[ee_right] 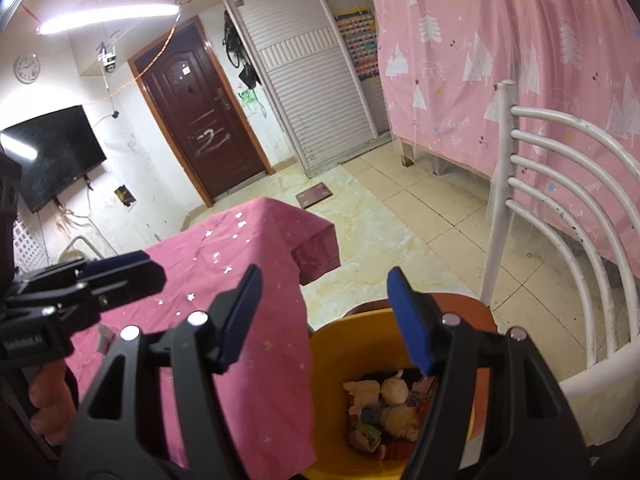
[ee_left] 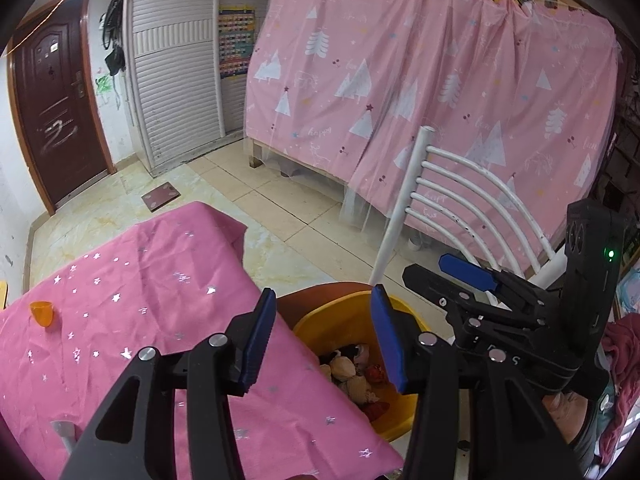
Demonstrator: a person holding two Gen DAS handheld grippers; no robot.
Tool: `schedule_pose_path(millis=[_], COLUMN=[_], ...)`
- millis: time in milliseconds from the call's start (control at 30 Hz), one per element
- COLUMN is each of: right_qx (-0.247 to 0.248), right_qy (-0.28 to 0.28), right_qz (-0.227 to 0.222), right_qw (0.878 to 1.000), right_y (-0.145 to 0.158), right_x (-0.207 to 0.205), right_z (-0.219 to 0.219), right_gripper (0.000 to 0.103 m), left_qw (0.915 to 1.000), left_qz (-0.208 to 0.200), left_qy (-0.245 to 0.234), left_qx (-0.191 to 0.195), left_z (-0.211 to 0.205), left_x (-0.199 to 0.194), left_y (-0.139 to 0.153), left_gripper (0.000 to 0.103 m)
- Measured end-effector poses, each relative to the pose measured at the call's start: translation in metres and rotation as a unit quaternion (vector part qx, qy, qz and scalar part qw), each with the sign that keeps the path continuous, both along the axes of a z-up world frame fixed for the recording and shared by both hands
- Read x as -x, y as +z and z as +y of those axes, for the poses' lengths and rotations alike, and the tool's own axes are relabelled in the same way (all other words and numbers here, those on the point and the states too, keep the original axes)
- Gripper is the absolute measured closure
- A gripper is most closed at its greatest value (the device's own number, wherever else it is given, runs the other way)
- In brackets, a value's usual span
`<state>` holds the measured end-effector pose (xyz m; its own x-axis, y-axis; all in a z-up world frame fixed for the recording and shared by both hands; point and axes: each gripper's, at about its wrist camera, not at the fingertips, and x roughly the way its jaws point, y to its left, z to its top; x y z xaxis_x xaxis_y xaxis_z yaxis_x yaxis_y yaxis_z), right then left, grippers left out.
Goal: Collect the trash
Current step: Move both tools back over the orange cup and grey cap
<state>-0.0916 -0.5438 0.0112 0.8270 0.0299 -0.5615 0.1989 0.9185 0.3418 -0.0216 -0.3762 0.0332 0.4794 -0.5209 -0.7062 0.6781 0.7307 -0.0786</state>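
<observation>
Both the left hand-held gripper (ee_left: pixel 322 334) and right hand-held gripper (ee_right: pixel 326 318) are held spread and empty above the yellow plastic bin (ee_right: pixel 332 364) of crumpled trash (ee_right: pixel 394 410). The small orange plastic cup (ee_left: pixel 42 313) on the pink-clothed worktop (ee_left: pixel 160 280) is judged next for collection.

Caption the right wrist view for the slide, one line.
Open right hand-held gripper above a yellow bin of crumpled trash, beside the pink-clothed table.

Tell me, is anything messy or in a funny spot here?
Yes. A small orange cup sits alone on the pink tablecloth, away from the crumpled trash already in the yellow bin. The brown door also has white scribbles on it. Nothing looks spilled.
</observation>
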Motion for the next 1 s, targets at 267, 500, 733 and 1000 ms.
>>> schedule_pose_path(millis=[267, 500, 733, 1000], right_qx=[0.011, 0.022, 0.031, 0.04], right_qy=[0.032, 0.076, 0.125, 0.175], right_qz=[0.009, 0.022, 0.037, 0.056], right_qw=[0.999, 0.997, 0.991, 0.982], right_y=[0.003, 0.004, -0.001, -0.011], right_x=[-0.021, -0.046, -0.067, -0.089], right_z=[0.032, 0.077, 0.126, 0.185], right_gripper=[0.041, 0.041, 0.04, 0.04], left_qw=[0.9994, 0.9967, 0.9896, 0.983], left_qz=[-0.004, -0.018, -0.028, -0.028], left_qy=[0.034, 0.079, 0.14, 0.178], left_qx=[0.01, 0.004, -0.017, -0.035], left_z=[0.04, 0.089, 0.154, 0.206], left_x=[-0.018, -0.042, -0.076, -0.108], left_y=[0.008, 0.01, 0.007, 0.001], left_gripper=[0.061, 0.06, 0.059, 0.058])
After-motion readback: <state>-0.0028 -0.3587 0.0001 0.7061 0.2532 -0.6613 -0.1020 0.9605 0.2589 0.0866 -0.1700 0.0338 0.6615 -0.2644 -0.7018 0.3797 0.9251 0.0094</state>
